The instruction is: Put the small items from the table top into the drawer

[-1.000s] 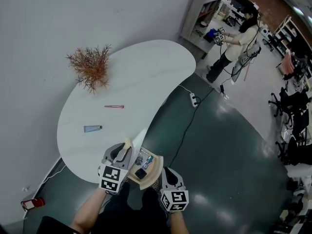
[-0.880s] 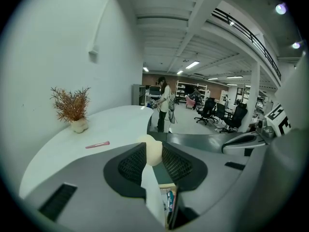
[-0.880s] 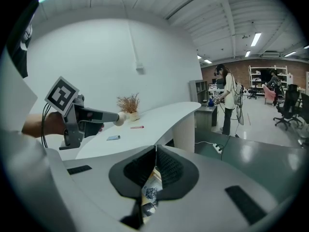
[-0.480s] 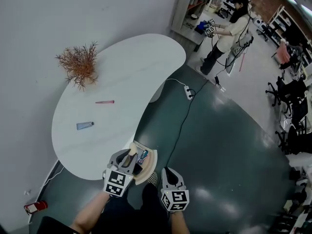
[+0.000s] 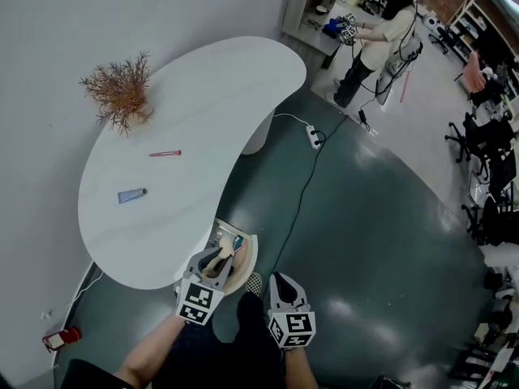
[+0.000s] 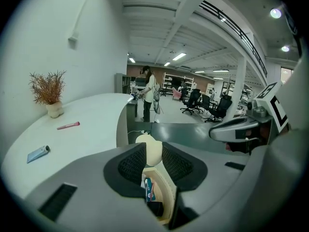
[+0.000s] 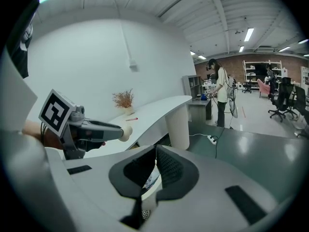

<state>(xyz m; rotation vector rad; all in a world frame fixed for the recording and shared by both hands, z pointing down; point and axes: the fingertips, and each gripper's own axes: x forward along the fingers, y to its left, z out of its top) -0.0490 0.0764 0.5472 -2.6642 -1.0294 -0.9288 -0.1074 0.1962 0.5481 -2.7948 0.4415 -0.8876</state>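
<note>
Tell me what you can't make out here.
- Drawer contents: mostly hidden by the left tool in head view and left gripper view.
- Pink stick and blue tube on the table: too small to identify.
- Right tool: jaws covered by its own body in head view.

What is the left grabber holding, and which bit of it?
The left gripper holds the drawer by its round cream knob, pinched between its jaws. The right gripper holds nothing.
</note>
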